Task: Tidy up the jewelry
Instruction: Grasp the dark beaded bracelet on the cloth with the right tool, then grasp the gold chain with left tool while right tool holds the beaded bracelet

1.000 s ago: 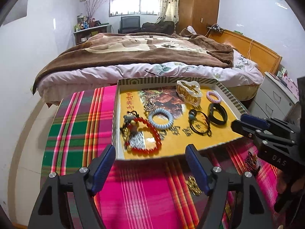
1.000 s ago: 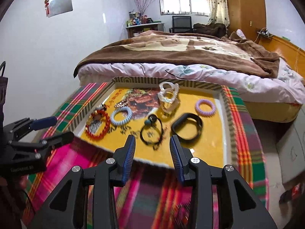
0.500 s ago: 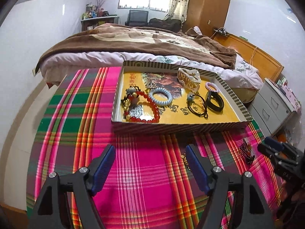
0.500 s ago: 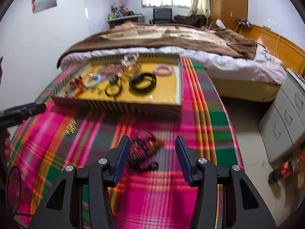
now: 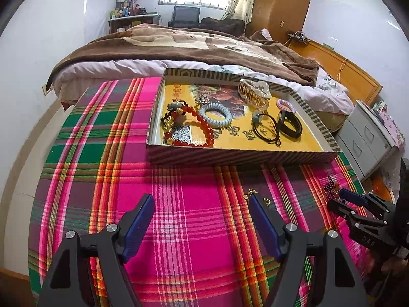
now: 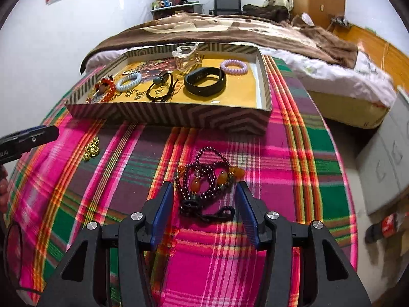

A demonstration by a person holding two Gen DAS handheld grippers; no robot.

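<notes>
Below, a dark beaded necklace is being straddled lengthwise, untouched, by the right gripper, fingers spread; the left gripper is likewise being held spread.

A table covered by a pink, green and orange plaid cloth filled the lower part of both views. On it, toward the upper middle of the frame, sat a striped shallow box, and nearer the bottom centre of the right wrist view lay a dark beaded necklace. A small gold chain lay at the left.
</notes>
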